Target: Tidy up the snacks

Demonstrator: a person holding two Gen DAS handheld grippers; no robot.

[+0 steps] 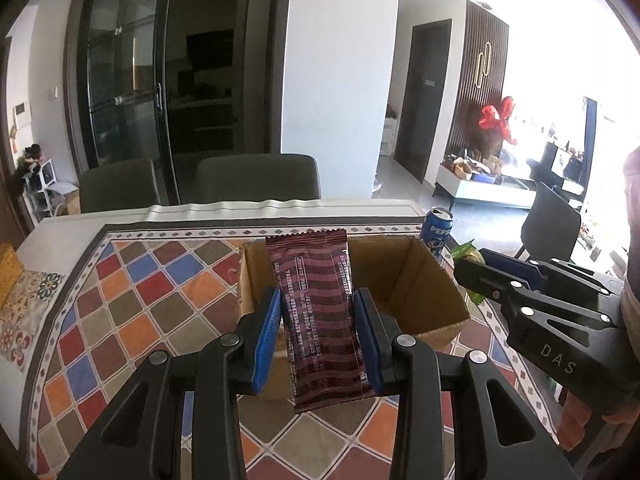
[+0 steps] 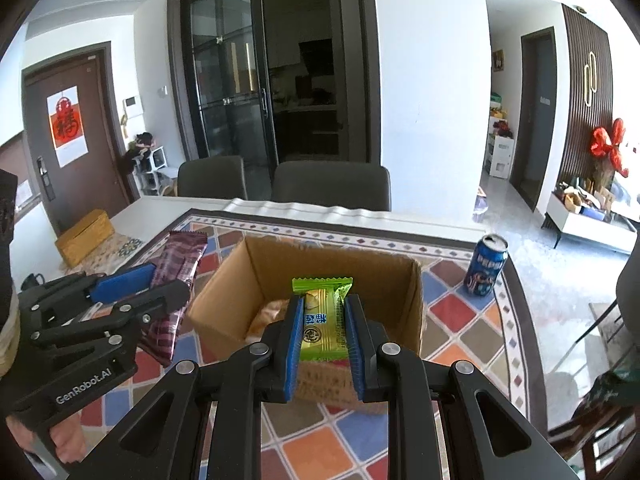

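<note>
An open cardboard box [image 1: 416,276] [image 2: 414,300] stands on the patterned tablecloth. My left gripper [image 1: 318,332] is shut on a long maroon snack packet [image 1: 320,312], held upright at the box's near left corner; it also shows in the right wrist view [image 2: 176,276]. My right gripper [image 2: 322,332] is shut on a green and yellow snack packet [image 2: 322,312], held over the box's near edge; in the left wrist view the packet [image 1: 466,250] pokes out of that gripper at the right. A pale snack [image 2: 268,314] lies inside the box.
A blue Pepsi can [image 2: 485,266] [image 1: 437,230] stands right of the box near the table's edge. A yellow box [image 2: 86,236] sits at the far left. Two grey chairs [image 2: 332,188] stand behind the table.
</note>
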